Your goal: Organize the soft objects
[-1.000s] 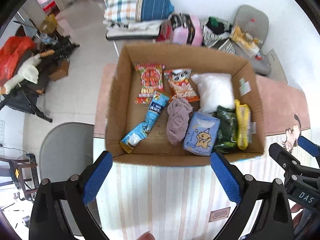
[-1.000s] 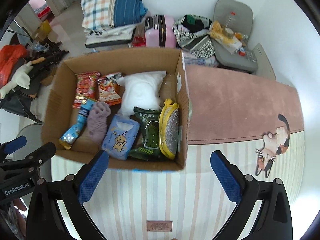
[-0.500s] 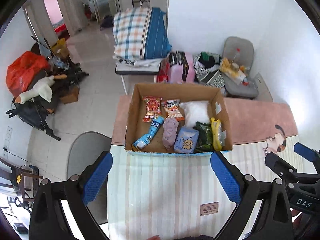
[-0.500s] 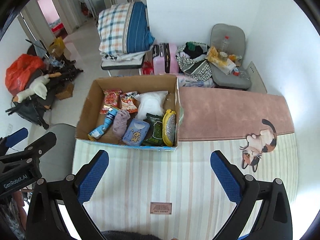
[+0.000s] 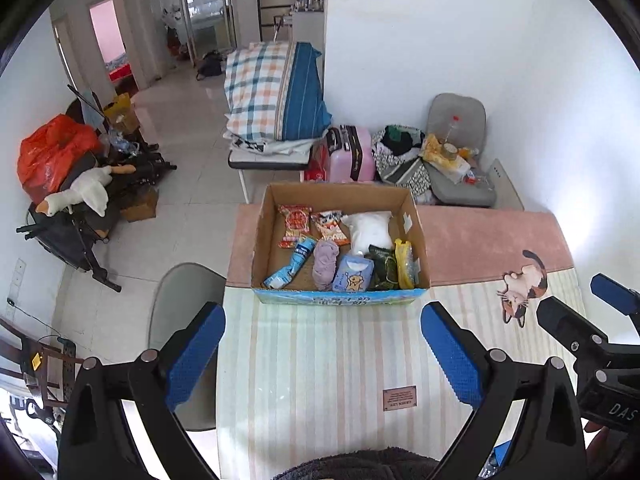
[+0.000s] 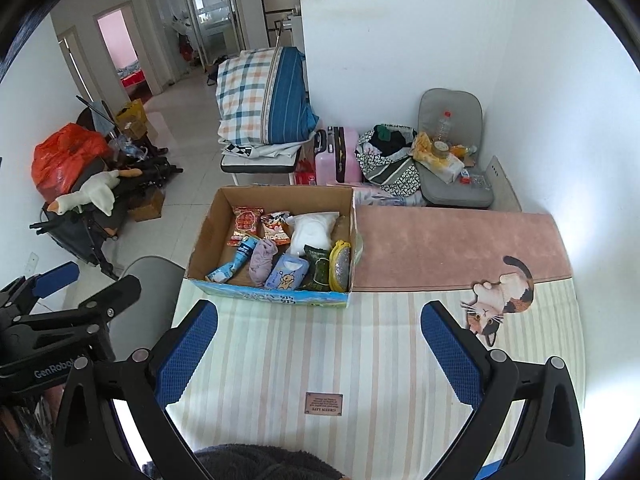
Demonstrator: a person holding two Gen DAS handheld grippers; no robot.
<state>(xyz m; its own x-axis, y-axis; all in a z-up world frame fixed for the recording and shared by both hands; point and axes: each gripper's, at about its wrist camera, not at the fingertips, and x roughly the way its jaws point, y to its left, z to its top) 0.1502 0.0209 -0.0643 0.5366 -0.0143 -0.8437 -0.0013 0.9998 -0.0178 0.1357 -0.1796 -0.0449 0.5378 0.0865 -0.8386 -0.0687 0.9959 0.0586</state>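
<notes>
A cardboard box (image 5: 264,232) (image 6: 204,240) stands on the table at the seam of the striped and pink mats. It holds snack packets (image 5: 295,220), a white pouch (image 5: 369,230), a purple cloth (image 5: 325,264), a blue tissue pack (image 5: 353,276), a green packet and a yellow-edged sponge (image 5: 405,262). My left gripper (image 5: 322,350) is open and empty, high above the striped mat (image 5: 320,360), well short of the box. My right gripper (image 6: 318,350) is open and empty too, at the same height, to the right of the left one.
A grey chair (image 5: 180,304) stands at the table's left edge. A pink mat with a cat figure (image 6: 500,300) covers the far right of the table. Beyond are a folded quilt on a bench (image 5: 276,92), a pink suitcase and a cluttered grey chair.
Both grippers have pulled back and up from the box, which now looks much smaller and farther. Both stay open and empty. The box contents have not moved.
</notes>
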